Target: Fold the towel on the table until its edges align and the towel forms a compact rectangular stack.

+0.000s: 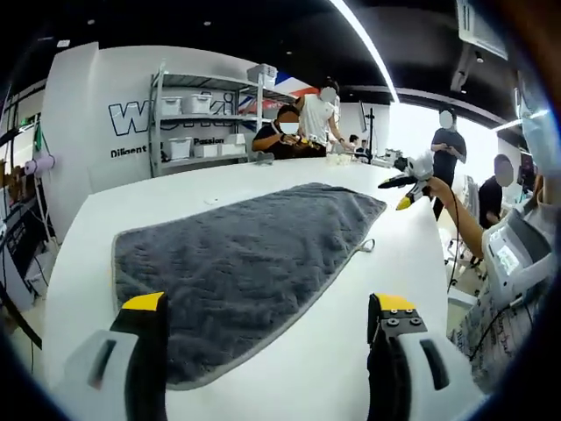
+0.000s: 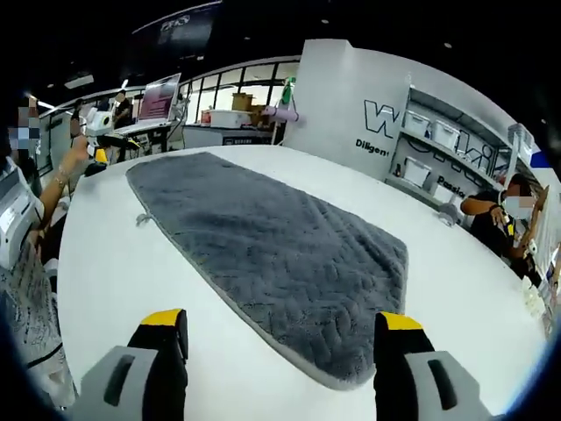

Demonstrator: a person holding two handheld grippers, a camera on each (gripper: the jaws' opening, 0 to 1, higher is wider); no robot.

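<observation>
Towel: grey towel (image 1: 245, 263) lies spread flat and unfolded on the white table (image 1: 96, 237); quilted wavy texture, paler border along its edges; small loop tag sticks out from one long edge (image 1: 365, 245)
Towel in right gripper view: same grey towel (image 2: 272, 250) runs diagonally across the table (image 2: 114, 281), near corner rounded and lying between the two jaws; loop tag on the far long edge (image 2: 143, 219)
Left gripper: left gripper (image 1: 267, 329) hovers over the near end of the towel, jaws spread wide, yellow-tipped, nothing between them; one jaw sits over the grey cloth, the other over bare table
Right gripper: right gripper (image 2: 280, 338) above the near corner of the towel, jaws wide apart, holding nothing; yellow caps on both tips; whether the tips touch the cloth cannot be told
Table: white, rounded edge, towel well inside the edges in both views
Other gripper: another yellow-tipped gripper (image 1: 405, 182) held up by a hand at the far right of the left gripper view, off the table, state unclear
People: several people (image 1: 298, 127) stand or sit at the far end of the table; one more person (image 2: 495, 215) at the right edge of the right gripper view
Background: shelf rack with white bins (image 1: 206, 123) against a white wall with dark lettering; laptop (image 2: 158, 101) on a far desk; ceiling light strip (image 1: 364, 44)
</observation>
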